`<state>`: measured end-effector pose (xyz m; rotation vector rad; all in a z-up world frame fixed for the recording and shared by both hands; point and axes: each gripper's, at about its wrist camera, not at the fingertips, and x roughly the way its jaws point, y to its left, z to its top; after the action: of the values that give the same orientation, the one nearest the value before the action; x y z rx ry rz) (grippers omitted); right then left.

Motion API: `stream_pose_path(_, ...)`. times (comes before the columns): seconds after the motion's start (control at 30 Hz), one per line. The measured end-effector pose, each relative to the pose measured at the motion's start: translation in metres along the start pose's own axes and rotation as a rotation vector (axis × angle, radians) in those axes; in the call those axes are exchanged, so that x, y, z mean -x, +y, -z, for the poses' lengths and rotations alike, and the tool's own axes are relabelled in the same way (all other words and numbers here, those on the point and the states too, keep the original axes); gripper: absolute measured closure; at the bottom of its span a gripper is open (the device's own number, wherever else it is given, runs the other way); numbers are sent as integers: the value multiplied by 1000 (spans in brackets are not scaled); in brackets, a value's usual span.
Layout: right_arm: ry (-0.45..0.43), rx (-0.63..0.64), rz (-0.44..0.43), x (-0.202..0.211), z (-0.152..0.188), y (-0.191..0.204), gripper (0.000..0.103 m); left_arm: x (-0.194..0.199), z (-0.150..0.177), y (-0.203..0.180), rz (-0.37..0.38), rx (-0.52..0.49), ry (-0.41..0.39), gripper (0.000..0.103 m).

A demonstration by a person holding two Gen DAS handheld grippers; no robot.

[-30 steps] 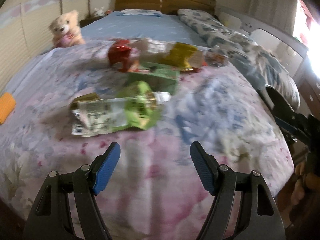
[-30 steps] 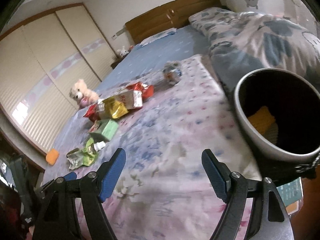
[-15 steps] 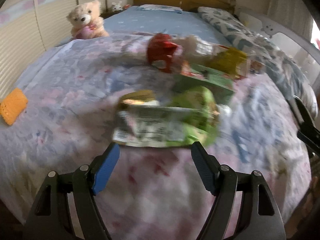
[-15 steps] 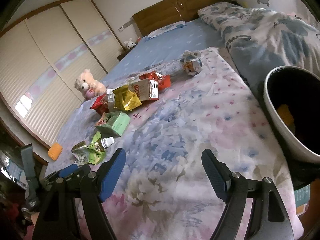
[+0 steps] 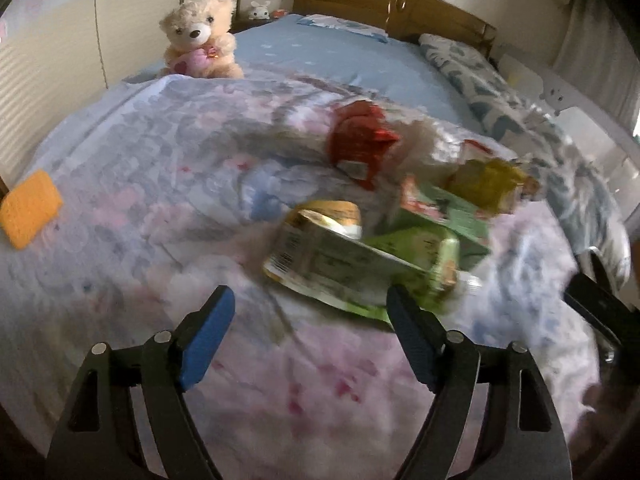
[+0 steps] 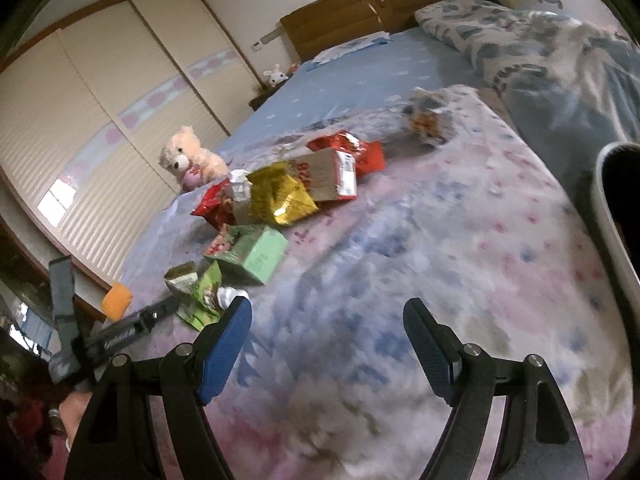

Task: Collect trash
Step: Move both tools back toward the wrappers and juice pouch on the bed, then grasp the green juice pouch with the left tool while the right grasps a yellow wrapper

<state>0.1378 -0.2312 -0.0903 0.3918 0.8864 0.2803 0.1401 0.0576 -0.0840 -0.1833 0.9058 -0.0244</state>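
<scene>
Left claw [image 5: 308, 332] opening, green pouch [image 5: 360, 268] just ahead, unheld

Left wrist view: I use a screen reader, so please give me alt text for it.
The left gripper, its jaws opening and empty, hovers over a floral bedspread just short of a crumpled green pouch. Behind it lie a red wrapper, green box and yellow bag; a teddy bear sits farther back.

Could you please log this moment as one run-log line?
task: collect trash | left gripper: jaws opening, empty, near green pouch | right gripper: open, empty | bin: at right edge
</scene>
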Motion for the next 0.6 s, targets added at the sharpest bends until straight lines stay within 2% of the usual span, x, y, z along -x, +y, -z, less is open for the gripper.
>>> stream_pose_path(0.13,-3,5,-23,-14,-13,8,24,0,-1,-10,62,57,16,19)
stream_pose_path(0.23,1,7,-42,-29,-22,12,25,-7,-8,-12,75,97,30,19)
stream_pose_path(0.37,17,-4,-61,-49,-32,15,28,-18,-17,-2,110,205,54,19)
stream_pose_path(0.5,21,-18,-74,-61,-40,14,29,-29,-23,4,138,263,70,19)
stream_pose_path(0.53,22,-23,-79,-63,-41,14,30,-32,-24,4,125,259,72,20)
stream_pose_path(0.57,22,-27,-83,-66,-43,14,30,-35,-24,3,105,250,72,31)
stream_pose_path(0.6,21,-28,-87,-68,-45,15,31,-38,-24,1,92,233,75,35)
